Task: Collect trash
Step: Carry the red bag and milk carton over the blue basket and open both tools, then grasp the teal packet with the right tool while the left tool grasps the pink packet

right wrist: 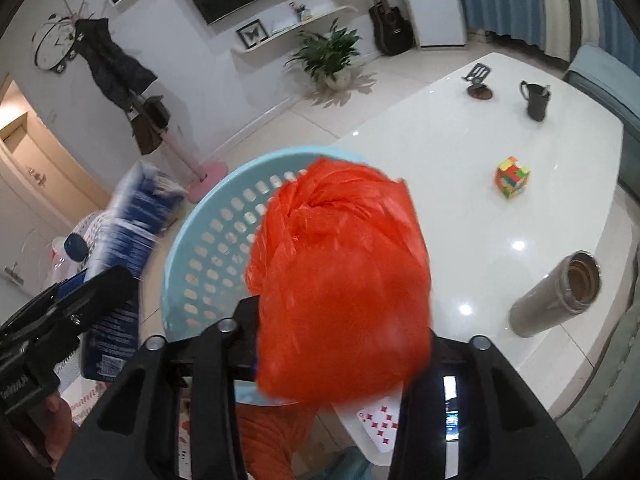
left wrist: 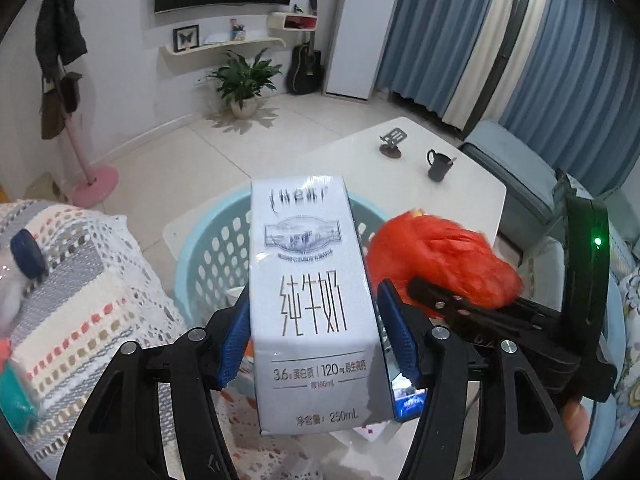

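Note:
My left gripper (left wrist: 316, 336) is shut on a white 250 mL milk carton (left wrist: 312, 300) and holds it upright above a light blue perforated basket (left wrist: 212, 256). My right gripper (right wrist: 340, 344) is shut on a crumpled orange plastic bag (right wrist: 340, 280), held over the same basket (right wrist: 208, 240). The bag (left wrist: 436, 256) and right gripper also show in the left wrist view, just right of the carton. The carton (right wrist: 120, 260) and left gripper show blurred at the left of the right wrist view. The basket's inside is mostly hidden.
The white table (right wrist: 500, 240) bears a Rubik's cube (right wrist: 512, 178), a dark mug (right wrist: 536, 100), a steel flask (right wrist: 556, 296) lying down, a small stand (right wrist: 478, 80) and a playing card (right wrist: 380, 420). A crocheted cover (left wrist: 80, 300) lies left. A potted plant (left wrist: 244, 80) stands on the floor.

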`<state>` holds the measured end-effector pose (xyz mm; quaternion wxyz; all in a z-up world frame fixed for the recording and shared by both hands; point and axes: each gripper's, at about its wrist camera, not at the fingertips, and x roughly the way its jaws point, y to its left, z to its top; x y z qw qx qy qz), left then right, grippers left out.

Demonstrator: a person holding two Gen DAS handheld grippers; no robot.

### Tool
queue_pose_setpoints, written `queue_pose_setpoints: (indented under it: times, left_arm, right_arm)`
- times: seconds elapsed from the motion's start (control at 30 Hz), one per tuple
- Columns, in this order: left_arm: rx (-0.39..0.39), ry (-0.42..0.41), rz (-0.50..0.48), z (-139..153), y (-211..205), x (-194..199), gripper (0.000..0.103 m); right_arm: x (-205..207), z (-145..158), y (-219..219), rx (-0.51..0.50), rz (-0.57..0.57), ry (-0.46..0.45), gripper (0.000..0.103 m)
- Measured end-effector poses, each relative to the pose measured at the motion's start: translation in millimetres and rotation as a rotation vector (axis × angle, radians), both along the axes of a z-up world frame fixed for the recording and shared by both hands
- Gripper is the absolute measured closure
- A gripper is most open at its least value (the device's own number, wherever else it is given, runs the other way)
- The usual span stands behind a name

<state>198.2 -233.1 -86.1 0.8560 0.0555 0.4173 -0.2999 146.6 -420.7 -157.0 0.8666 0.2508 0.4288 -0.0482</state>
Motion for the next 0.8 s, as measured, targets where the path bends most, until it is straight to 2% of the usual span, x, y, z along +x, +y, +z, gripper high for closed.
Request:
queue_pose_setpoints:
  times: [0.03, 0.1, 0.33, 0.47, 0.67, 0.8]
  left_arm:
    - [-0.001, -0.005, -0.001, 1, 2, 0, 0.034]
    - [-0.013, -0.009, 0.011, 4, 7, 2, 0.03]
    - [-0.054, 0.002, 0.039, 14, 22, -4, 0.029]
    - [-0.071, -0.018, 0.06, 22, 38, -12, 0.029]
    - [-0.112, -0.083, 0.124, 50, 83, -27, 0.029]
    - [-0.141, -0.137, 0.197, 69, 125, -35, 0.029]
  right_arm:
    - [1, 0, 2, -0.001, 0.003, -0.003, 0.053]
    - [1, 2, 2, -0.006, -0.004, -0.009, 0.039]
    - [-3, 14, 2, 0.001, -0.018, -0.03, 0.039]
    - [-2, 24, 8, -0.003, -0.008, -0.038, 0.039]
    - [0, 57, 41, -0.036, 0.064, -0.109, 0.039]
    - [4, 87, 83, -0.055, 0.152, -0.18, 0.039]
